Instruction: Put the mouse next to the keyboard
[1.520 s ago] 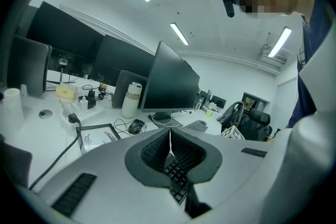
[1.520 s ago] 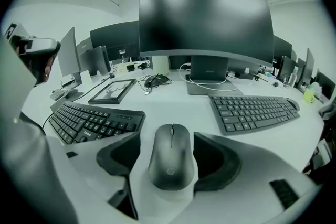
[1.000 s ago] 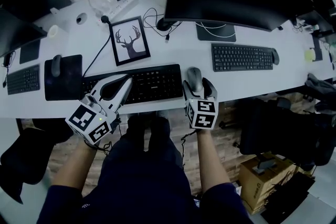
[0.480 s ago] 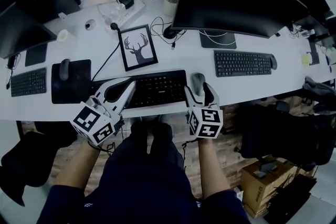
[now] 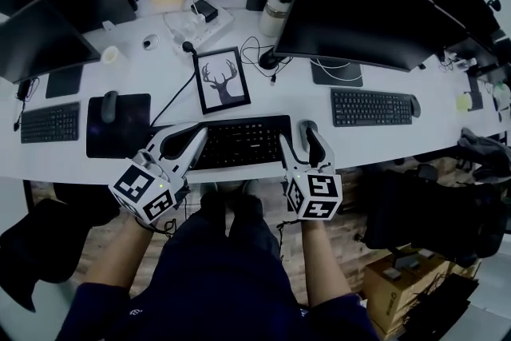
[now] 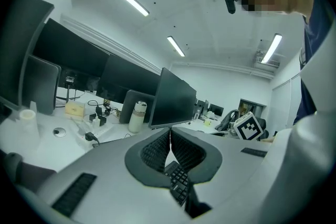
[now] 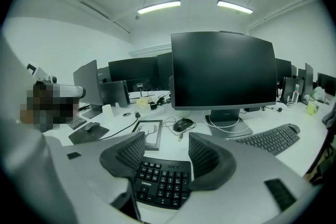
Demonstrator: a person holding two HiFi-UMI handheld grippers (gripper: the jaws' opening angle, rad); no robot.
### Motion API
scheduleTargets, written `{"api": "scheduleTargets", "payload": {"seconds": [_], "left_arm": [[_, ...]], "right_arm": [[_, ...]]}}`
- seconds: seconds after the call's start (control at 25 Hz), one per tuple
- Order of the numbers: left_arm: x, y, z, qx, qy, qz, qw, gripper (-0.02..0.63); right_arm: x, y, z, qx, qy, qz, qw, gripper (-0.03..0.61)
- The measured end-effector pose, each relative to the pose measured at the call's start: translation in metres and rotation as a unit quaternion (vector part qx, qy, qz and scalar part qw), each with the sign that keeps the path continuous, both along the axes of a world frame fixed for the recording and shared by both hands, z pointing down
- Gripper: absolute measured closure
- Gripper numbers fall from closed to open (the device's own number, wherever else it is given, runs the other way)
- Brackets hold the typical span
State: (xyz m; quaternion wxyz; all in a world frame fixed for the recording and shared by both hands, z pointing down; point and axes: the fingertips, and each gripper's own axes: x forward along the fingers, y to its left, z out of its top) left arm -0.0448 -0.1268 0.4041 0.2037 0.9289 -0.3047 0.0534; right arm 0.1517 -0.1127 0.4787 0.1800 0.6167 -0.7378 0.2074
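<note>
The mouse (image 5: 306, 126) lies just beside the keyboard (image 5: 239, 141), looks light, hard and slippery, best pinched by its sides, while the right gripper (image 5: 307, 143) has wide jaws closing on nothing and the left gripper (image 5: 198, 133) is squeezed together, empty.

The desk (image 5: 140, 76) is smooth, matt white. The keyboard (image 5: 243, 141) is matt black plastic. The mouse pad (image 5: 124, 128) left of it looks like dark cloth. The floor (image 5: 359, 192) is wood plank.
</note>
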Motion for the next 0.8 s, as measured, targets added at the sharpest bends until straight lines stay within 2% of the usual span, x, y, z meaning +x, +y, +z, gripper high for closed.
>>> {"api": "scheduleTargets", "payload": {"seconds": [0.8], "left_arm": [[-0.038, 0.000, -0.019, 0.016, 0.006, -0.032, 0.9993, 0.583]], "right_arm": [[-0.057, -0.007, -0.044, 0.035, -0.017, -0.061, 0.997, 0.390]]}}
